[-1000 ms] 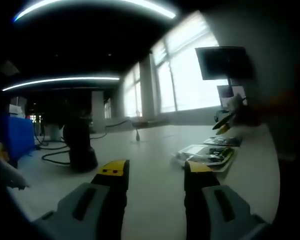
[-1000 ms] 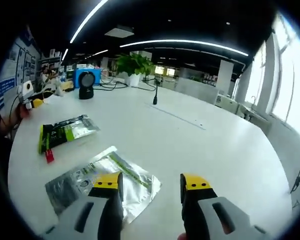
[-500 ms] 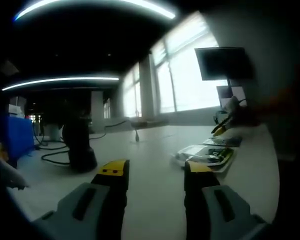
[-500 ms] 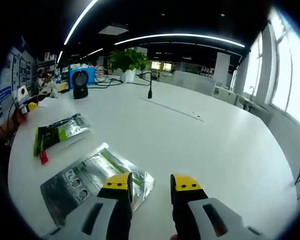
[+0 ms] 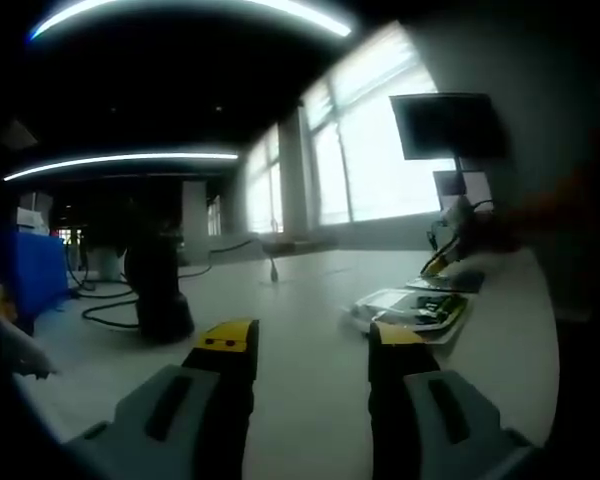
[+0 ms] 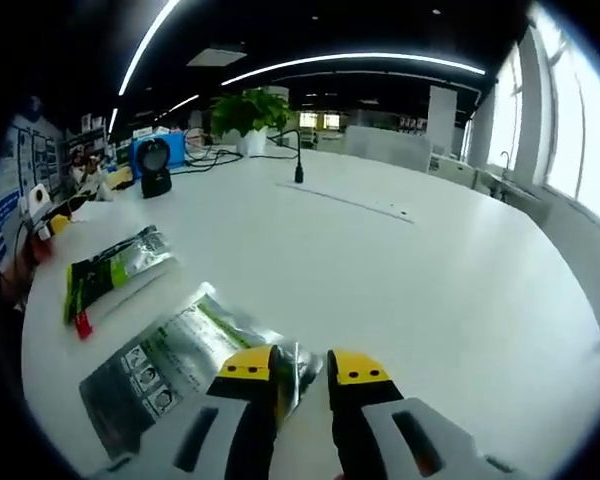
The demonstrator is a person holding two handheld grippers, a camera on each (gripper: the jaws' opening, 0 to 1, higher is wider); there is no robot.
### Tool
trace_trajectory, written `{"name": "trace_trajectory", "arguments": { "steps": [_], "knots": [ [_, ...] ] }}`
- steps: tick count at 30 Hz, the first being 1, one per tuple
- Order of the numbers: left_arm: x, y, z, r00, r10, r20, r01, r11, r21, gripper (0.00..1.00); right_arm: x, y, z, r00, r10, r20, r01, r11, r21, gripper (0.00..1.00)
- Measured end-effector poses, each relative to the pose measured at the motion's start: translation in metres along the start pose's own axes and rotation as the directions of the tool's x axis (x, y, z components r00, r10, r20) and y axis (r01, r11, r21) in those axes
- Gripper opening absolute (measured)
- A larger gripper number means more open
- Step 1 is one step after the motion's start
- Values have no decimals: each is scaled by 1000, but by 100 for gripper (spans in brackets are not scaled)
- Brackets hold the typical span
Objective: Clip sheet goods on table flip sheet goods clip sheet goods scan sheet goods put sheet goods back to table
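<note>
On table [image 6: 460, 290], silver pouch [image 6: 180, 355] sealed.

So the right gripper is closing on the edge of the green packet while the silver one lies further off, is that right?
Not quite: in the right gripper view the right gripper is closing on the edge of the silver packet, and it is the green packet that lies further off on the table.

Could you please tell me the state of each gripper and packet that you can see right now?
Right gripper: jaws nearly closed at the silver packet's corner.
Left gripper: open, holding nothing.
Silver packet: flat on the table.
Green packet: flat, untouched.
</note>
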State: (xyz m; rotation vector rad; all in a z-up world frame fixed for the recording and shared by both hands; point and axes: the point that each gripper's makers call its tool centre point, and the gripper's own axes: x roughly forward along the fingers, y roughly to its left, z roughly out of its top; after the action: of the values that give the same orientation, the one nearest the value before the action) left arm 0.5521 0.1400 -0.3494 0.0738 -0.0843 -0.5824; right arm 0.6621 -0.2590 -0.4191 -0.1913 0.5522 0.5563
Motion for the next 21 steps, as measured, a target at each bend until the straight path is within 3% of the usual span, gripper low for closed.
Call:
{"name": "trace_trajectory", "arguments": {
  "steps": [4, 12, 21],
  "knots": [
    [0, 0, 0, 1000, -1, 0, 1, 1000, 1, 36, -1, 1, 0, 1000, 5, -13, -5, 1000, 29, 15],
    [0, 0, 0, 1000, -1, 0, 1, 1000, 4, 36, 0, 4, 1, 998, 4, -65, -5, 1000, -10, 13],
    [0, 0, -1, 1000, -3, 0, 3, 1000, 5, 36, 0, 0, 0, 997, 3, -73, -4, 1000, -15, 10]
  ]
}}
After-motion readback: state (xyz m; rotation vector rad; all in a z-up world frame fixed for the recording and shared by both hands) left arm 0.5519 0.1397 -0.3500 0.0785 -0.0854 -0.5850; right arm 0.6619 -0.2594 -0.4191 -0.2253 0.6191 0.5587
